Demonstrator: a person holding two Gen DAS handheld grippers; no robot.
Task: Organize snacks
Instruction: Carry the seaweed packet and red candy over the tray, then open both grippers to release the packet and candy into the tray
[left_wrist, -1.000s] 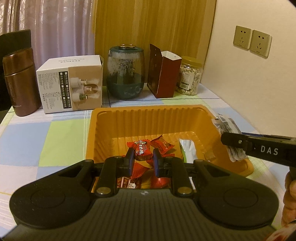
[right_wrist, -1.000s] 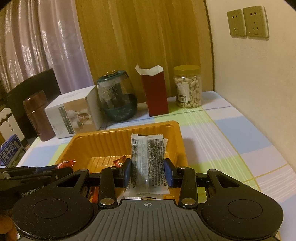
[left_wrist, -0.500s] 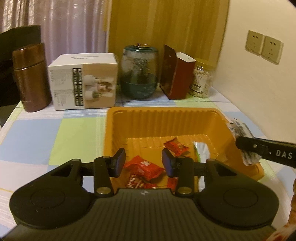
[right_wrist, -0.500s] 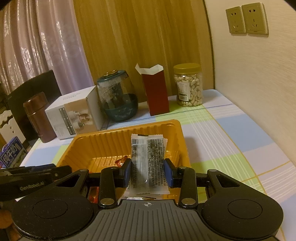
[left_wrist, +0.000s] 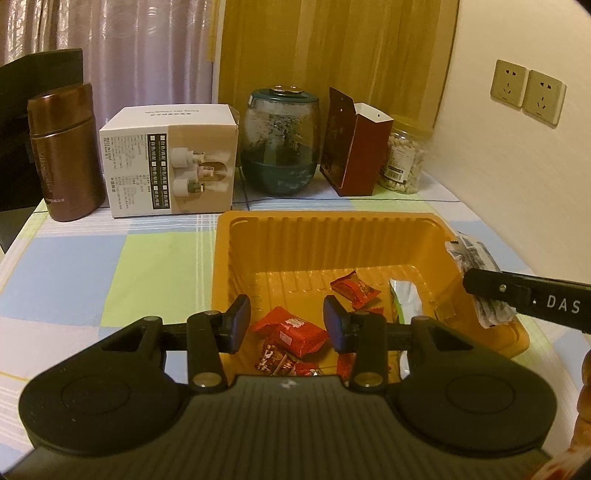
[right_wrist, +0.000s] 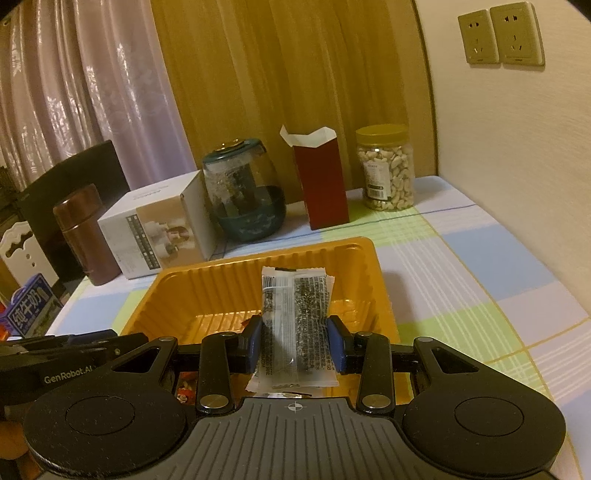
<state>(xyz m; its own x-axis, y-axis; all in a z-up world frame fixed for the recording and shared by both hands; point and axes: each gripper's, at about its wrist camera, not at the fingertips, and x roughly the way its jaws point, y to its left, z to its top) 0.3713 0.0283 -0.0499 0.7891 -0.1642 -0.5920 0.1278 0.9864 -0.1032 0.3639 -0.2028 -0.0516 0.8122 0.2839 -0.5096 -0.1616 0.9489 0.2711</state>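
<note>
An orange plastic tray (left_wrist: 332, 236) sits on the checked tablecloth. It holds several red candies (left_wrist: 295, 332) and a silver-green packet (left_wrist: 404, 299). My left gripper (left_wrist: 286, 319) is open and empty above the tray's near edge. My right gripper (right_wrist: 295, 343) is shut on a clear packet with dark filling (right_wrist: 295, 325), held above the tray (right_wrist: 207, 288). The packet also shows in the left wrist view (left_wrist: 476, 273) over the tray's right rim.
Along the back stand a brown flask (left_wrist: 62, 155), a white box (left_wrist: 170, 158), a glass jar (left_wrist: 280, 144), a dark red carton (left_wrist: 354, 147) and a jar of nuts (left_wrist: 404, 162). A blue milk carton (right_wrist: 31, 302) sits at far left. A wall lies to the right.
My left gripper let go of a red candy into the tray, opened and pulled back and up. My right gripper kept hold of its packet and barely moved.
</note>
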